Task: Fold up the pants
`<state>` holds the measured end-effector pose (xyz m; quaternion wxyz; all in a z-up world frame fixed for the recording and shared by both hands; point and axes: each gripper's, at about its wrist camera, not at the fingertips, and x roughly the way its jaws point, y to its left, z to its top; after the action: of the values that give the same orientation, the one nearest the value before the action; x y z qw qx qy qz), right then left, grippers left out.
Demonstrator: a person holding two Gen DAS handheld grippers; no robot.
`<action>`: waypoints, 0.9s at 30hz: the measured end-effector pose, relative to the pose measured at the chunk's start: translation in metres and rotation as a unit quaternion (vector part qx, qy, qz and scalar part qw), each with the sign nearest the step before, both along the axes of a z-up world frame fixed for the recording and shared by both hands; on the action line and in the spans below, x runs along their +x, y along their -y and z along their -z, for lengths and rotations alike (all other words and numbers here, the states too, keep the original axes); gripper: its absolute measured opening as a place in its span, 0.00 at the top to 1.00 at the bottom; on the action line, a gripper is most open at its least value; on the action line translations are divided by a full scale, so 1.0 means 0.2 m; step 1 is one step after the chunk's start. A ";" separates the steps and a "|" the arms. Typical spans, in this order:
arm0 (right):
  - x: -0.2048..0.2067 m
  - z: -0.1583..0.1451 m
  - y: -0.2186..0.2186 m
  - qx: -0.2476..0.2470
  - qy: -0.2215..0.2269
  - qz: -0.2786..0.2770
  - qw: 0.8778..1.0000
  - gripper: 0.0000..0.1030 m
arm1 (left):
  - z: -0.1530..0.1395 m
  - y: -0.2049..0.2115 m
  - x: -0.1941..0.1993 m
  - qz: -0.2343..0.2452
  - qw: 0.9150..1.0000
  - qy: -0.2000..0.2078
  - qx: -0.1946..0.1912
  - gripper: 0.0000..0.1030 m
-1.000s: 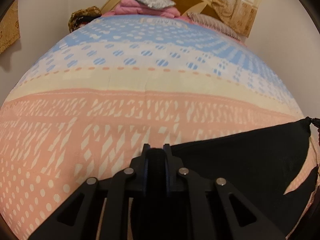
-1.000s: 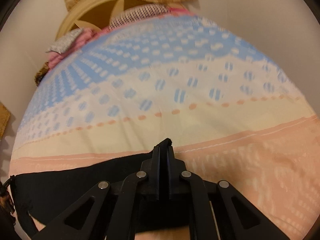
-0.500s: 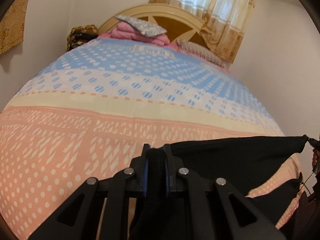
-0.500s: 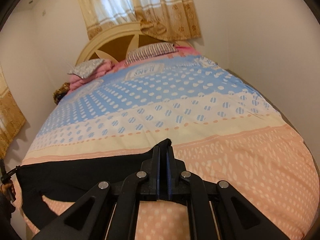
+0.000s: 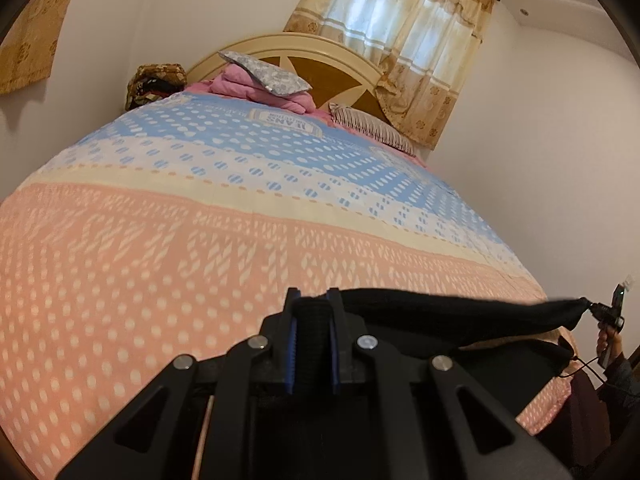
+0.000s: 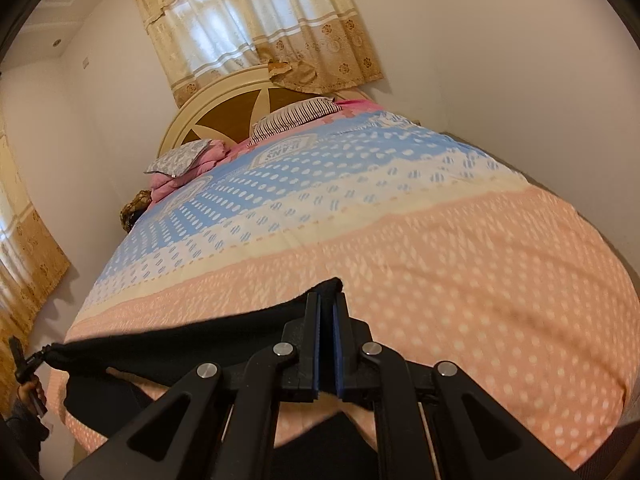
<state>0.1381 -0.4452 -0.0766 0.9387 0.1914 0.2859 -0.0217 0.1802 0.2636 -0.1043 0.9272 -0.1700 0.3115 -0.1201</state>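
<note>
Both pairs of jaws are pressed together on cloth. The left gripper (image 5: 312, 300) pinches a thick bunch of the black fabric pants (image 5: 460, 312), and the right gripper (image 6: 327, 300) nips a thinner corner of the same garment (image 6: 192, 340), which pokes up just beyond its fingertips. The pants hang as a taut dark band between the two grippers, lifted above the near edge of the large bed with the patterned peach, cream and blue cover (image 5: 200, 248); more black cloth sags below the band toward that edge.

Relative to the bed: a rounded cream-and-brown wooden headboard (image 5: 320, 60) stands at its far end. Beige floral curtains over a bright window (image 5: 400, 32) hang behind the headboard. A folded pink blanket (image 5: 260, 88) lies on the bed against the headboard, with a grey patterned pillow (image 5: 264, 72) resting on top of it. A striped pillow (image 5: 372, 128) lies beside the blanket, also at the far end. A brown patterned bundle (image 5: 154, 84) sits at the bed's far corner, next to the blanket. Plain pale walls (image 6: 500, 60) enclose the bed on both sides.
</note>
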 end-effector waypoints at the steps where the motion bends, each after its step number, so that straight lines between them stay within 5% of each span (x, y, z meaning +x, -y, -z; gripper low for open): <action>1: -0.02 0.01 0.00 -0.002 0.000 0.000 1.000 0.95 | 0.02 0.00 -0.01 0.001 1.000 -0.004 -0.002 0.87; 20: 0.32 -0.18 -0.13 -0.085 -0.040 0.017 0.995 0.95 | 0.20 0.02 0.05 -0.013 0.999 -0.029 -0.033 0.87; 27: 0.47 -0.13 -0.13 -0.136 -0.084 0.045 0.986 0.95 | 0.24 0.03 0.10 -0.029 0.998 -0.040 -0.028 0.87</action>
<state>0.2324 -0.4196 -0.0498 0.9269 0.0724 0.3487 -0.1187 0.1999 0.2572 -0.1515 0.9119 -0.2098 0.3398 -0.0947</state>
